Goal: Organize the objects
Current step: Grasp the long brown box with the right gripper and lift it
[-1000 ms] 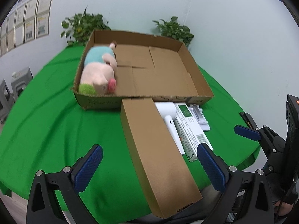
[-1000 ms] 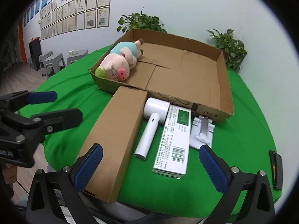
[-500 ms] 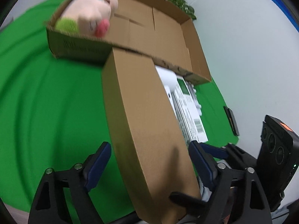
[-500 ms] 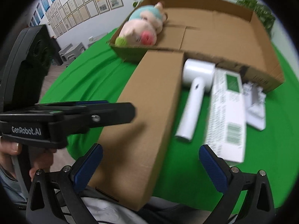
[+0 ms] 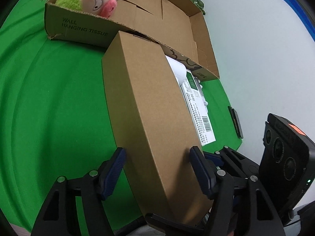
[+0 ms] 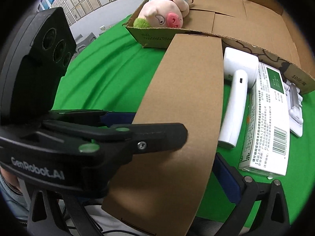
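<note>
Only plush pig [image 6: 165, 13] already inside open tray box [image 5: 177, 29]. Left gripper [image 5: 157, 173] pinching near end of long brown box [image 5: 149, 106], on green table [image 5: 49, 98]. Right gripper [image 6: 206, 169] beside it, grip unclear. White device [image 6: 236, 90], medicine carton [image 6: 265, 122] still outside.

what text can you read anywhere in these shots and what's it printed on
"WALL HANGING TISSUE": front wall of the open cardboard tray.
"GenRobot.AI": side of the left gripper, seen from the right wrist.
"10": tray's right end; characters after it unclear.
White and green carton: Chinese print and barcode, too small to read.
</note>
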Tool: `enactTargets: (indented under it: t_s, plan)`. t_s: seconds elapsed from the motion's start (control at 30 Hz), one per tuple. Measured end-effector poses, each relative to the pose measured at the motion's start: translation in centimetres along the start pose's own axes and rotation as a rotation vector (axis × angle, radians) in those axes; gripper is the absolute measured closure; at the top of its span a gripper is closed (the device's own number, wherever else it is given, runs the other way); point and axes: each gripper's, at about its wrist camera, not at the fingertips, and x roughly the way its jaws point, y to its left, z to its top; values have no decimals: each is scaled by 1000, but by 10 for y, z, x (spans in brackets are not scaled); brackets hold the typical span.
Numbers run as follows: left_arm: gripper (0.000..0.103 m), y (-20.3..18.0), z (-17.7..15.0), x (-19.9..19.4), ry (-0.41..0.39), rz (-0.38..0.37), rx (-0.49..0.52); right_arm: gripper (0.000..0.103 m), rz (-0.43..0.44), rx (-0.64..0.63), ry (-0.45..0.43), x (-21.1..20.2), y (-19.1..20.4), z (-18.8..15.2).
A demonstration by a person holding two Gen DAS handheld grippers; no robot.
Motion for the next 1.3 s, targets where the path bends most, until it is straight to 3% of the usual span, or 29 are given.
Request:
enactTargets:
  t_s: [0.07, 0.2, 0.5, 0.87, 1.1, 1.3]
  plan:
    - [37, 1, -1, 0, -2, -6, -2, 6, -39, -10, 8, 5, 4, -3]
    - [37, 4, -1, -2, -1, -14, -7, 8, -33, -7, -11, 1, 2, -5]
    - [25, 13, -5, -14, -25, 6, -43, 12, 86, 44, -45, -11, -5, -14]
    - [25, 5, -6, -27, -39, -32, -81, 12, 165, 91, -145, -38, -20, -16]
    - [18, 6, -5, -22, -14, -37, -129, 13, 198, 110, -164, -43, -29, -14]
    - [19, 7, -6, -20, -12, -43, -142, 13, 230, 120, -167, -43, -31, -16]
